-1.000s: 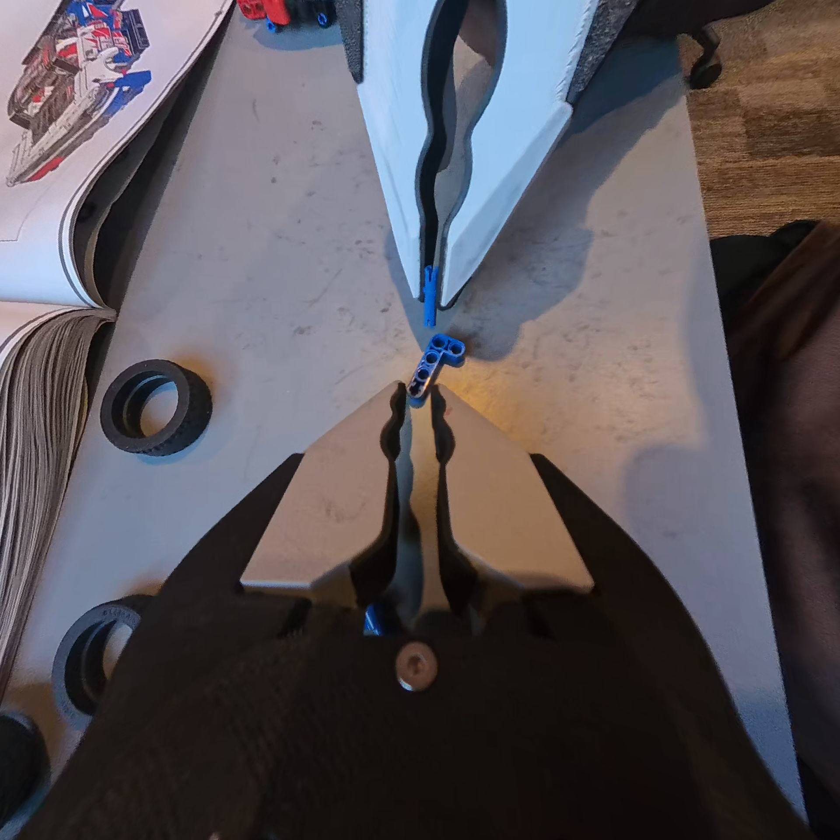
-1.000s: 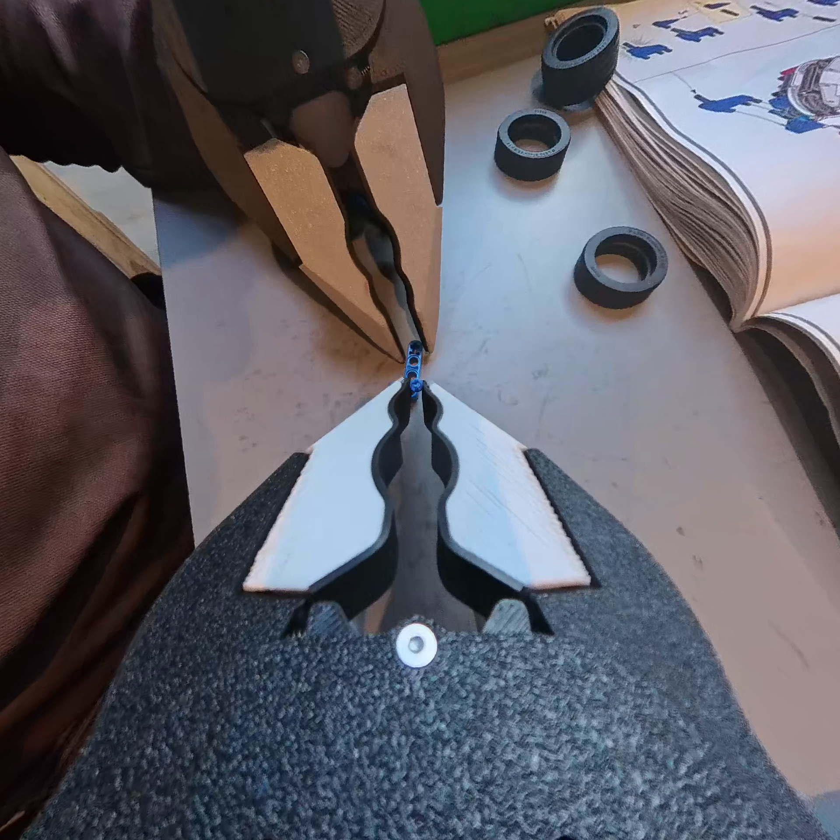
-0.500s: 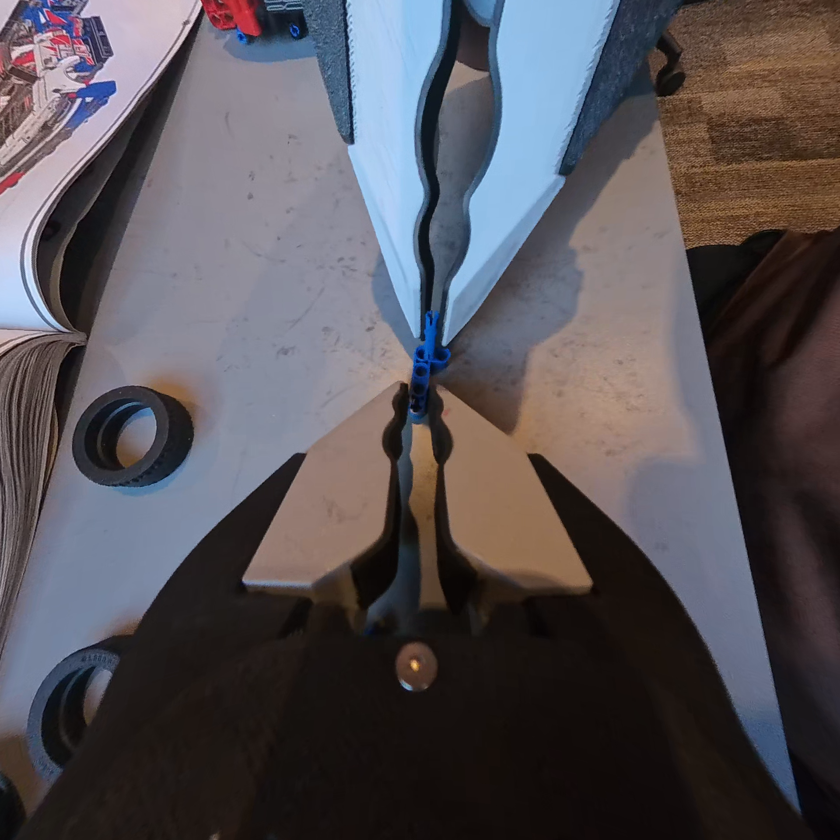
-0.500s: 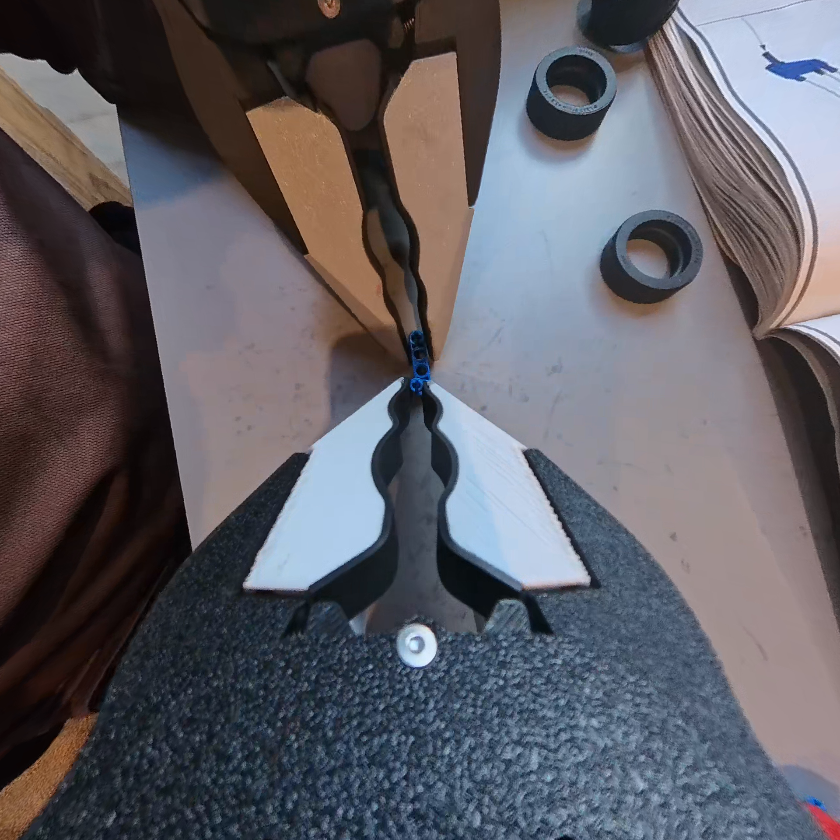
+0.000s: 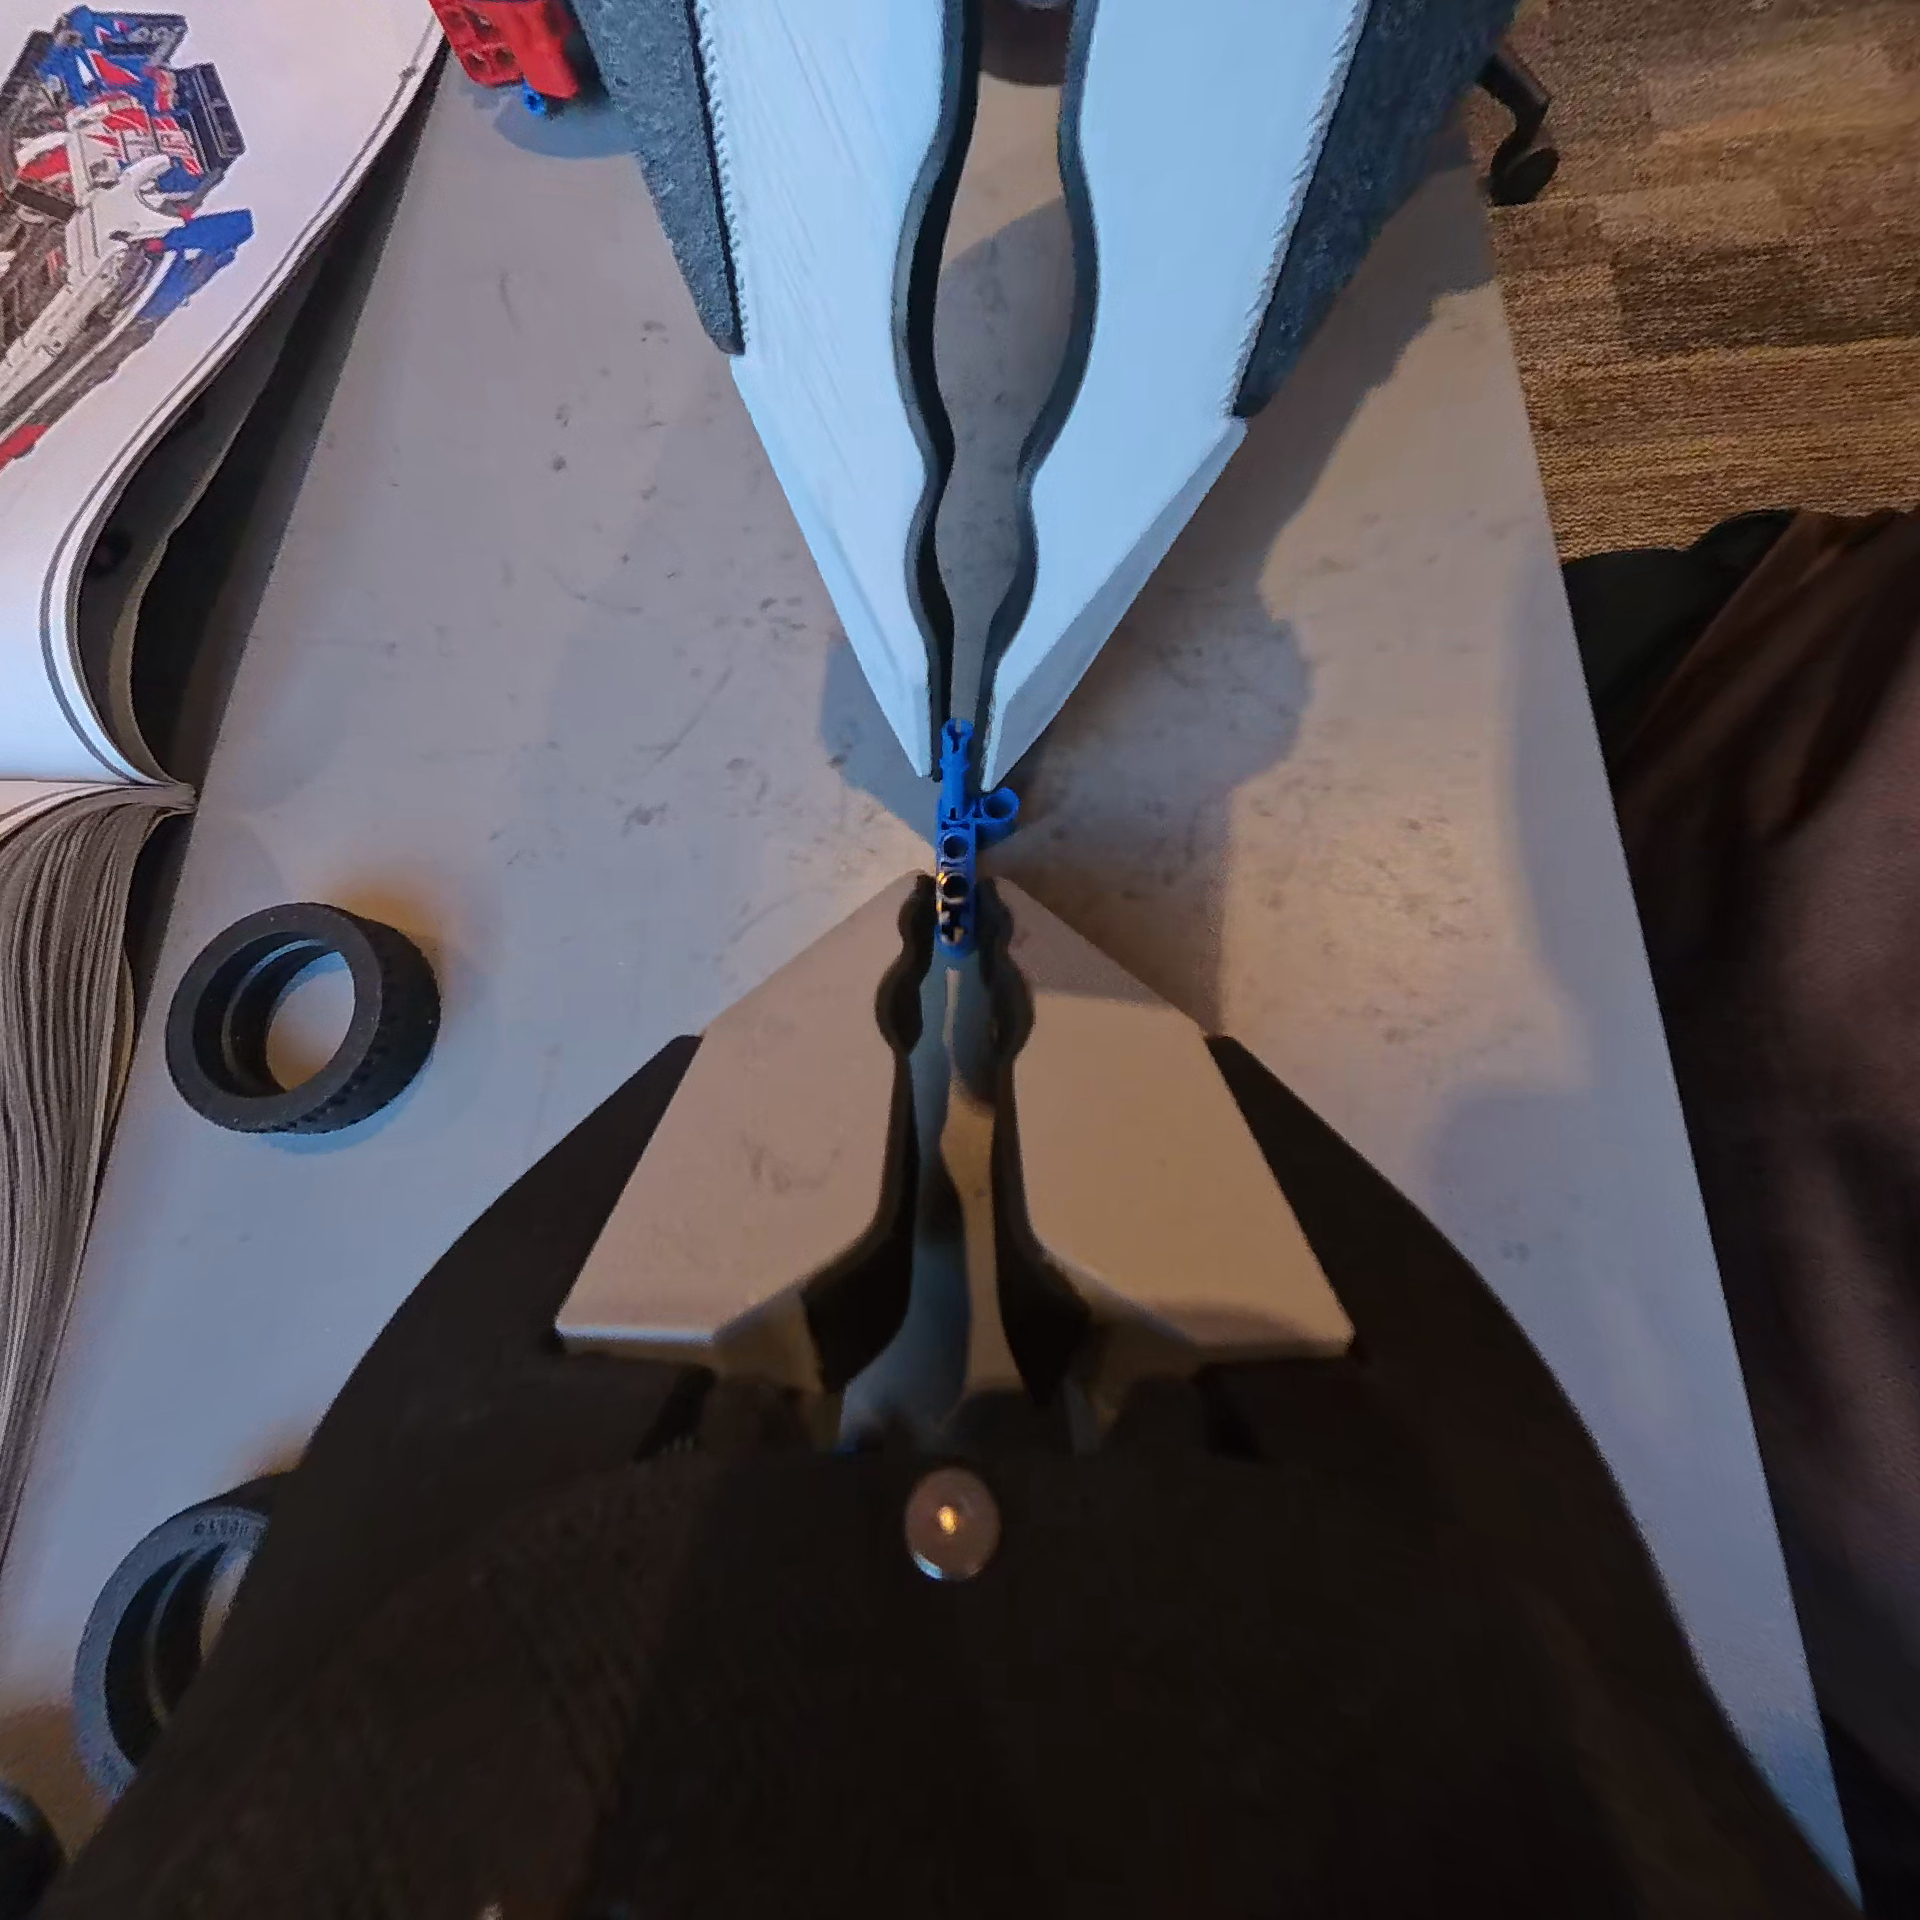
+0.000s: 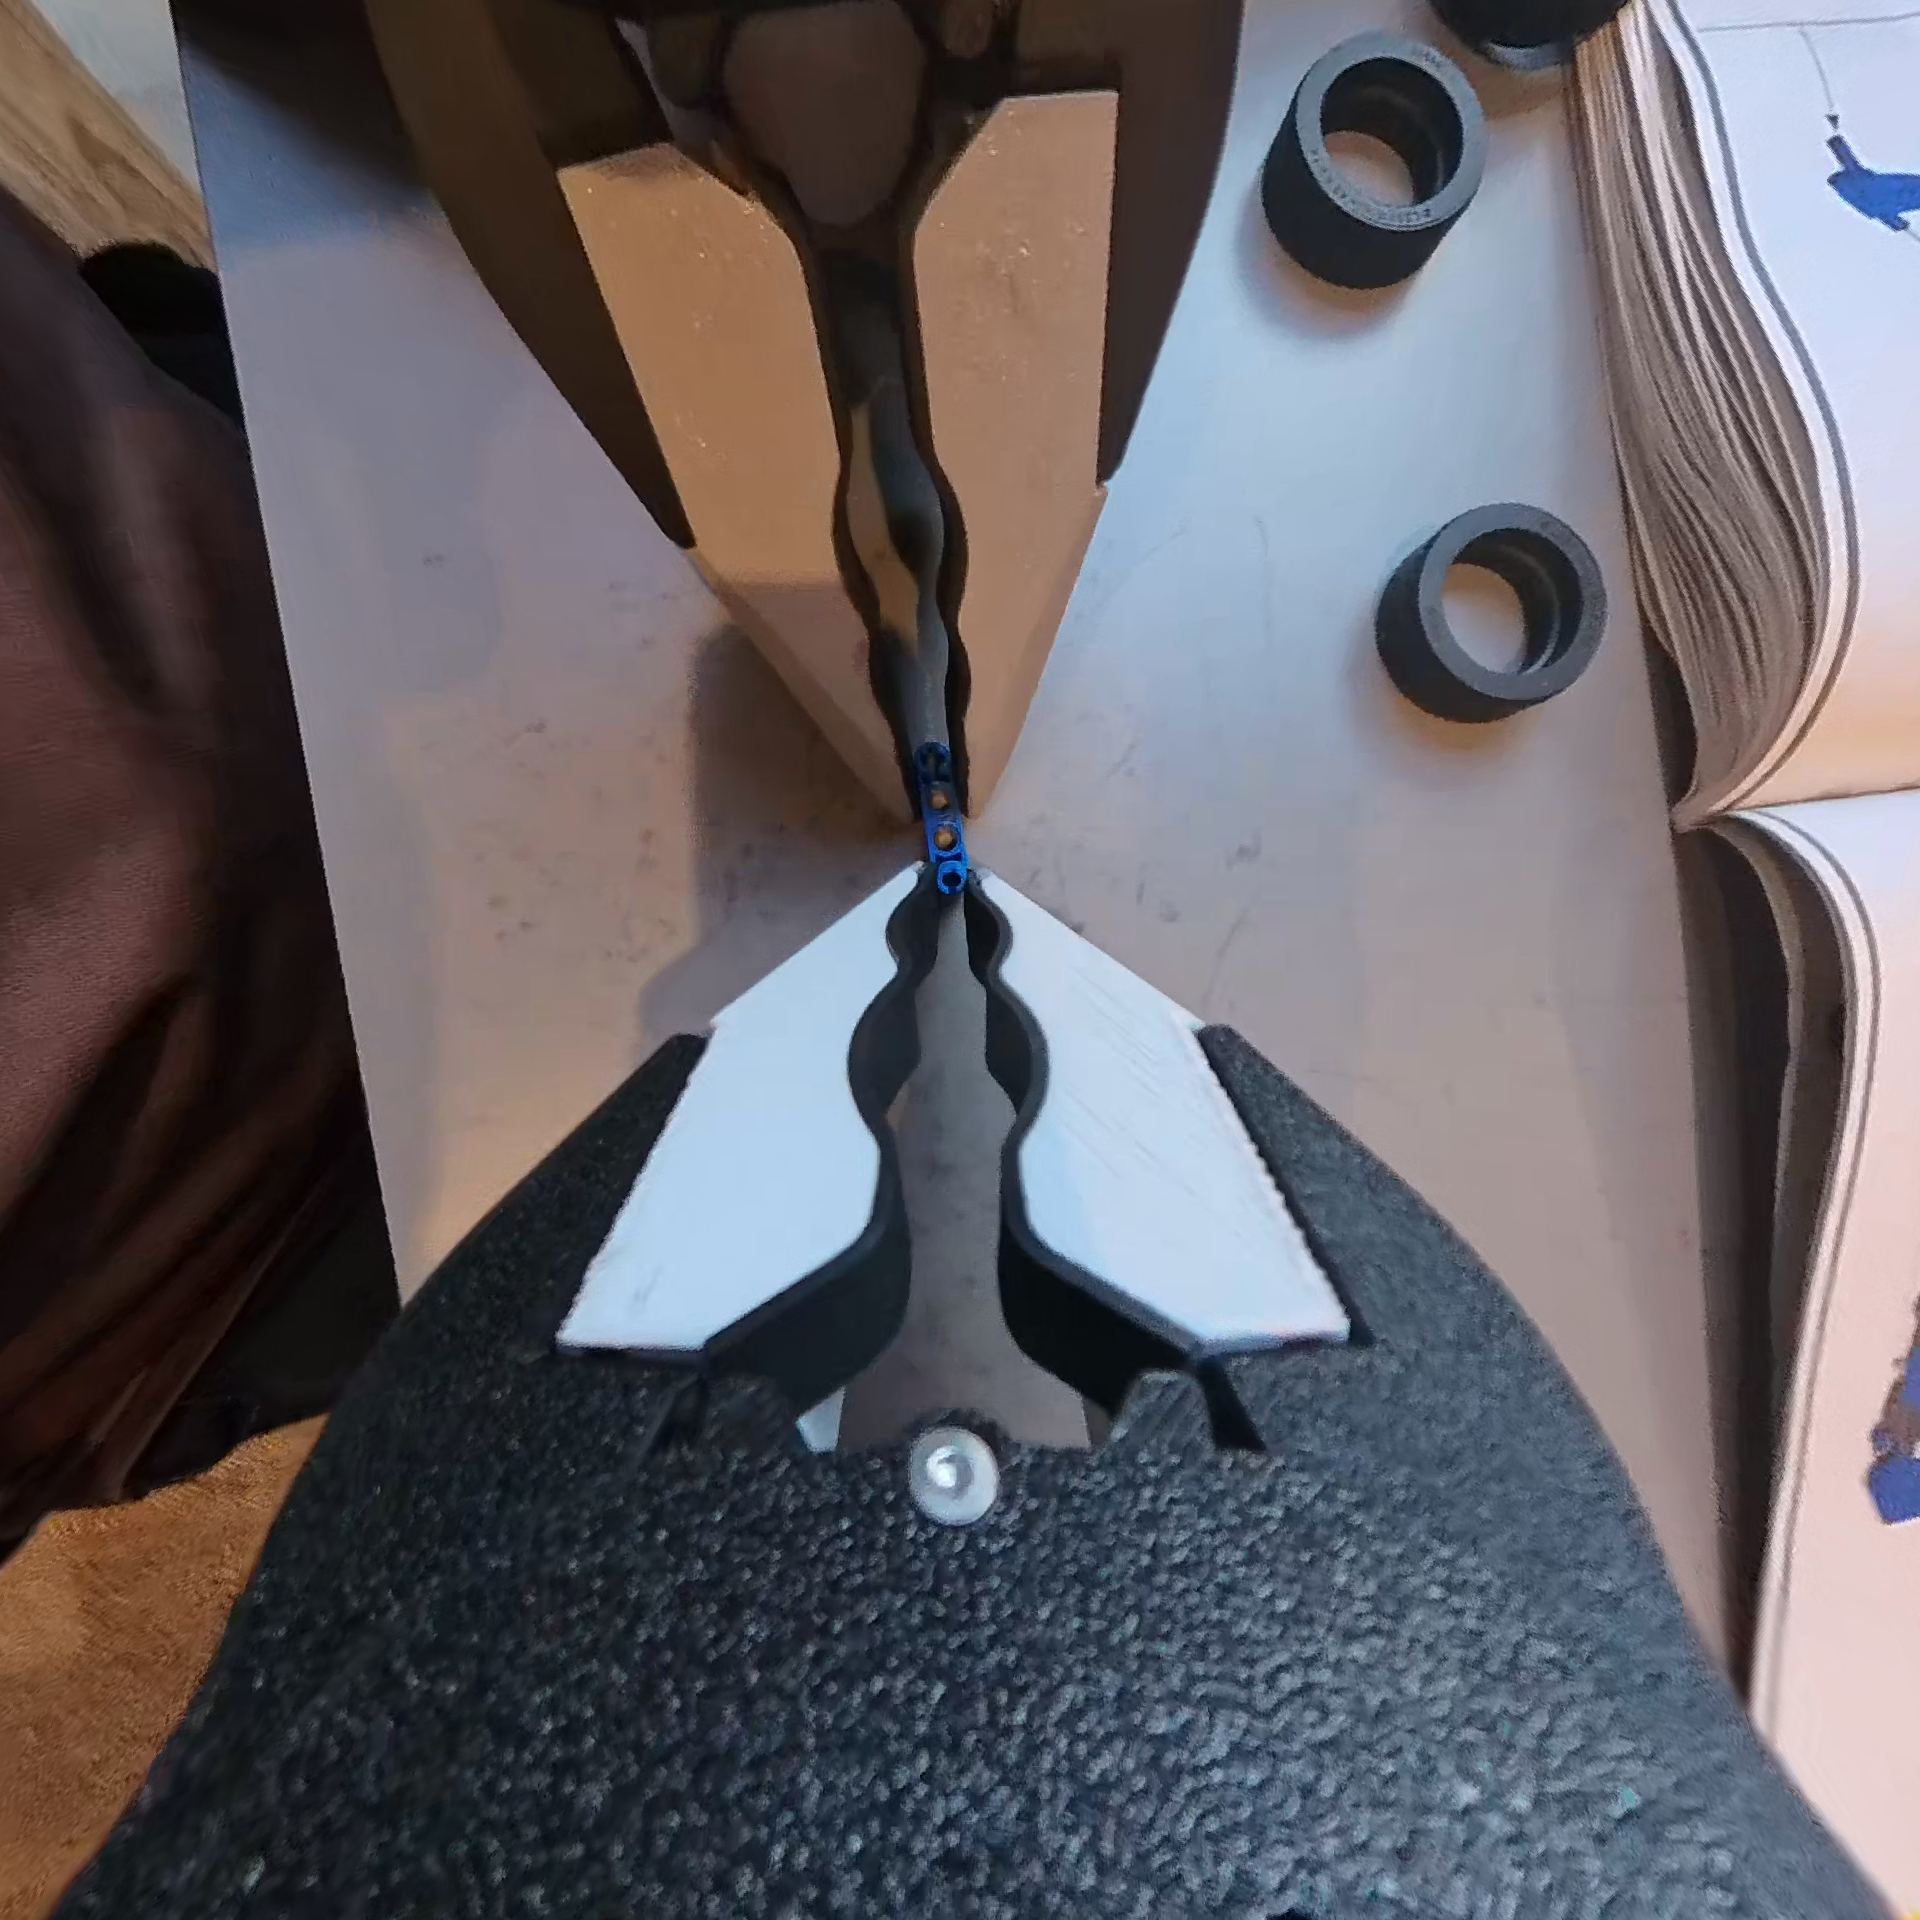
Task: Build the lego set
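Observation:
My left gripper (image 5: 954,906), with grey-tan fingers, is shut on a small blue L-shaped beam with holes (image 5: 956,847). My right gripper (image 6: 943,881), with white fingers, is shut on a blue pin (image 5: 957,750) and faces the left gripper tip to tip. The pin's end sits in the beam's end hole. In the right wrist view the beam (image 6: 940,805) runs from the left gripper (image 6: 935,800) down to my right fingertips. Both hold the parts just above the grey table (image 5: 582,582).
Black rubber tyres lie at the left (image 5: 301,1013), (image 5: 171,1652), and show in the right wrist view (image 6: 1491,613), (image 6: 1371,171). An open instruction book (image 5: 125,312) lies at the left table edge. A red brick assembly (image 5: 504,47) stands at the back. A person's dark sleeve (image 5: 1787,935) is at the right. My left and right fingertips are right by each other. Both grippers' tips are roughly 25 centimeters from the open instruction book (image 5: 125,312).
The two grippers have moved together. The blue pin, a short gap from the beam one second ago, now sits in the beam's end hole. The beam has turned edge-on.

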Tool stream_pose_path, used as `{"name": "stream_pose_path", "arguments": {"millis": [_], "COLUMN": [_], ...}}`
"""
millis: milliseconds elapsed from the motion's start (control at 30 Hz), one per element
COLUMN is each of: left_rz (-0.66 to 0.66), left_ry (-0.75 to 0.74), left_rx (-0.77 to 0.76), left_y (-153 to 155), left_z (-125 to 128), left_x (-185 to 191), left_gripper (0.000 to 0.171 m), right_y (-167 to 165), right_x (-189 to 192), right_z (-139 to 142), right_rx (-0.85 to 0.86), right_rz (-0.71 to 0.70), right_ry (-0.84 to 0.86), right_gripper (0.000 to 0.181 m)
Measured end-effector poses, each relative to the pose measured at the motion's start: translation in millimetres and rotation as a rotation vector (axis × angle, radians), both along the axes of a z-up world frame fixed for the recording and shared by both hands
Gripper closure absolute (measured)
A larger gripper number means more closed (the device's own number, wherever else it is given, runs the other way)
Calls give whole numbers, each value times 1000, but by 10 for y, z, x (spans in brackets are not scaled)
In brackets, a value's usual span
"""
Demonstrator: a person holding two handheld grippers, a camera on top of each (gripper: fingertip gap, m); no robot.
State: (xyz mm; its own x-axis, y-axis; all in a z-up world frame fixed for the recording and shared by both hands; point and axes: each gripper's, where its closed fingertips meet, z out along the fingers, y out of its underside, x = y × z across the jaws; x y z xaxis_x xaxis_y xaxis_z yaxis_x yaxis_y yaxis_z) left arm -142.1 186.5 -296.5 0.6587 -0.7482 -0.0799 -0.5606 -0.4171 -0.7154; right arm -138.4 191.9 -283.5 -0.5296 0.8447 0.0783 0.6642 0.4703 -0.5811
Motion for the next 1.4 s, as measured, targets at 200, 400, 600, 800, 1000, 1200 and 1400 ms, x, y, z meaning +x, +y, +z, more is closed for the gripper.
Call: {"name": "stream_pose_path", "arguments": {"millis": [200,400,600,800,1000,1200,1400], "left_rz": [-2,-1,-2,-6,-6,-3,-3], "left_ry": [3,2,0,1,-1,-4,-3], "left_rx": [3,2,1,2,-1,-4,-3], "left_y": [1,1,0,-3,-3,0,-1], "left_z": [0,0,0,1,0,0,0], "left_x": [4,4,7,20,21,19,18], "left_gripper": [167,167,167,167,167,168,167], "right_y": [2,-2,-1,-11,-15,-13,-12], "right_x": [7,-11,5,7,14,23,17], "right_z": [-9,-8,-12,-12,-17,-23,-20], "right_rx": [97,-85,-17,-97,41,240,19], "right_rz": [99,83,129,134,228,291,202], "right_ry": [-72,-214,-169,-198,-91,7,-91], "right_gripper": [177,177,177,177,177,177,177]}}
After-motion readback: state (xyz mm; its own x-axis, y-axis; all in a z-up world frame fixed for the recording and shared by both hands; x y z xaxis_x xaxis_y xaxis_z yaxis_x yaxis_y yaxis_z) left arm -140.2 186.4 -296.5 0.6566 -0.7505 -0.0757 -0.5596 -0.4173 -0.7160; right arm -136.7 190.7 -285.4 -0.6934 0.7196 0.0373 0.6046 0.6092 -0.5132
